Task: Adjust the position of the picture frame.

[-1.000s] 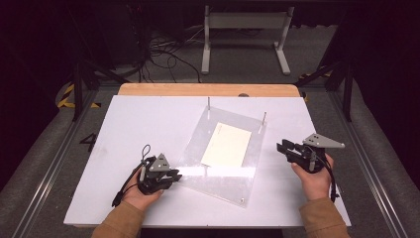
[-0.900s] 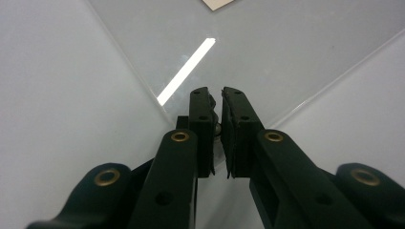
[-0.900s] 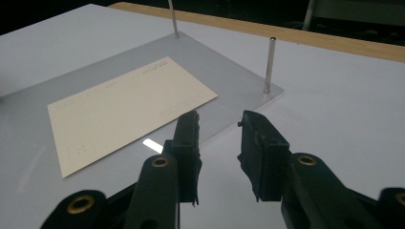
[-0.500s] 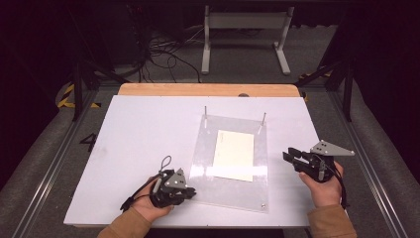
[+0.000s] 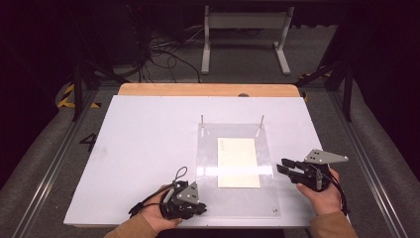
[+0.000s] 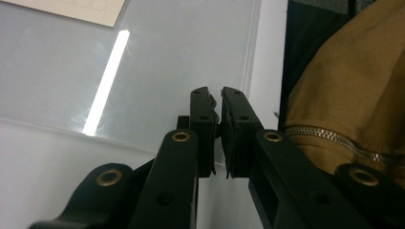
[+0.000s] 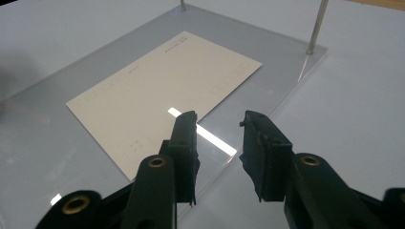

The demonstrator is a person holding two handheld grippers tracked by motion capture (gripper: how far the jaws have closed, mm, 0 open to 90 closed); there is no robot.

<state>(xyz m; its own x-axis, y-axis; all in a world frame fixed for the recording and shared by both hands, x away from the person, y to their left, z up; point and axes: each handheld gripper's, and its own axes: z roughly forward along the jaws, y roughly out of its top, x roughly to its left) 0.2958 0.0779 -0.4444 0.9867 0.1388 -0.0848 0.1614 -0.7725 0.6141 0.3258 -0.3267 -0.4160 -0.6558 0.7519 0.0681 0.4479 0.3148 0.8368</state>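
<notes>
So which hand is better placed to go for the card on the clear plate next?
Probably the right. Its tool is open and points straight at the cream card across the clear plate's right edge. The left tool is shut at the plate's near left corner, aimed past the card.

Clear acrylic plate flat on white table, cream card lying on it.

Both black grippers, left gripper and right gripper, carry brass rivets, grey three-cornered plates and black cables; the sleeves are tan.
</notes>
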